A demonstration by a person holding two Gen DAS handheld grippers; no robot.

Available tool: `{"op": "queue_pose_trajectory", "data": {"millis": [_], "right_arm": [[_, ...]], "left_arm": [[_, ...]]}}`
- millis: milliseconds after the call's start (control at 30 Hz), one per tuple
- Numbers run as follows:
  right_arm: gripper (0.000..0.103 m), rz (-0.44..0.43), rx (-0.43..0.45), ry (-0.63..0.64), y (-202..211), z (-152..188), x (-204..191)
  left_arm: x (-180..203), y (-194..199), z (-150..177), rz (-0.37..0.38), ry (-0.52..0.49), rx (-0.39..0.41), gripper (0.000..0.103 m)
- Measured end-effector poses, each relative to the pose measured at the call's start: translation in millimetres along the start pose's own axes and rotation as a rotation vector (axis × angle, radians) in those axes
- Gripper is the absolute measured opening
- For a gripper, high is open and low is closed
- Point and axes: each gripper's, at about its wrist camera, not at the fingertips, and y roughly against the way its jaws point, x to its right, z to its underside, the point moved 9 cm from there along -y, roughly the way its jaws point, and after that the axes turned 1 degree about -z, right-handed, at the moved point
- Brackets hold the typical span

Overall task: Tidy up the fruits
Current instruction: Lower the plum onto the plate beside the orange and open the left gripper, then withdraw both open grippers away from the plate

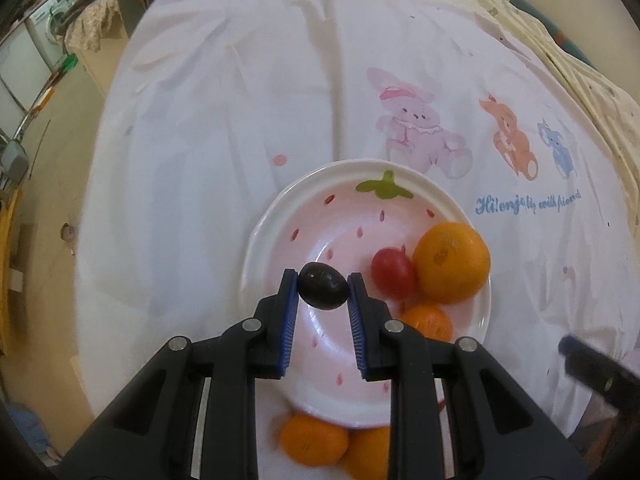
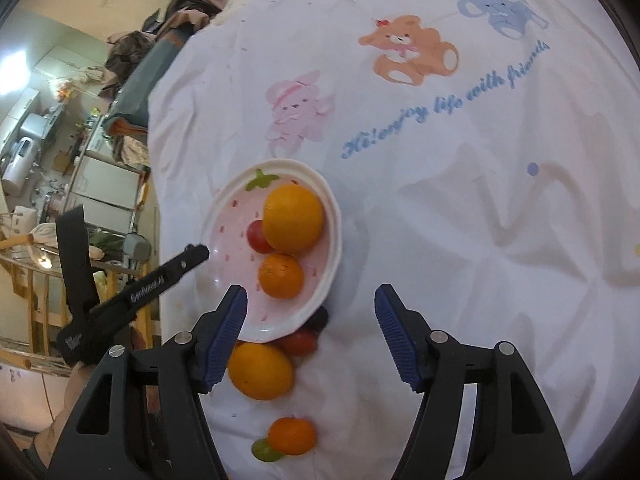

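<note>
My left gripper (image 1: 323, 283) is shut on a dark grape (image 1: 323, 286) and holds it above the pink strawberry plate (image 1: 280, 216). On the plate lie a big orange (image 1: 451, 262), a red cherry tomato (image 1: 393, 274) and a small tangerine (image 1: 427, 321). Two oranges (image 1: 314, 442) lie on the cloth just short of the plate. My right gripper (image 2: 311, 300) is open and empty over the plate's (image 2: 332, 240) near edge. In the right wrist view an orange (image 2: 260, 371), a red tomato (image 2: 299, 342), a dark fruit (image 2: 320, 318), a tangerine (image 2: 292, 436) and a green grape (image 2: 265, 451) lie on the cloth.
A white cloth with cartoon animals (image 2: 408, 46) covers the table (image 1: 200, 140). The table's left edge drops to a cluttered room with a washing machine (image 1: 50, 26). The left gripper's body (image 2: 132, 296) reaches in from the left in the right wrist view.
</note>
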Motion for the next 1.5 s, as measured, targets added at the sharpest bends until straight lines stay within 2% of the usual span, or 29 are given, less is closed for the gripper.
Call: {"op": "queue_pose_trajectory", "data": {"millis": [200,433,467,500,533,567,600,667,1033,1367,1500], "right_arm": [[0.07,0.005,-0.024,-0.014,-3,1,5],[0.07,0.004,-0.022,-0.016,-1,-1,5],[0.07,0.003,-0.023,-0.017,-1,-1,5],[0.07,0.001,-0.023,-0.016,-1,0,4],[0.07,0.002,-0.023,-0.014,-1,-1,4],[0.07,0.003,-0.023,-0.012,-1,0,4],[0.07,0.001,-0.029,-0.014,-1,1,3],[0.07,0.003,-0.029,-0.014,-1,1,4],[0.07,0.019,-0.021,-0.013,-1,0,5],[0.07,0.026,-0.003,-0.021,6,0,7],[0.07,0.034,0.005,-0.013,9,3,7]], "left_arm": [[6,-28,-13,-0.006,0.009,-0.024,0.022],[9,-33,-18,-0.008,0.018,-0.023,0.022],[10,-34,-18,-0.01,0.011,-0.025,0.026],[10,-34,-18,-0.013,0.008,-0.031,0.04],[9,-34,-18,-0.017,0.01,-0.032,0.049],[8,-32,-18,-0.022,0.015,-0.024,0.064],[7,-30,-19,-0.029,0.019,-0.012,0.074],[6,-26,-20,-0.038,0.02,0.001,0.08],[5,-6,-18,-0.058,0.009,0.04,0.08],[19,59,-13,-0.023,-0.016,0.153,0.08],[21,73,-3,-0.021,-0.021,0.163,0.08]]}}
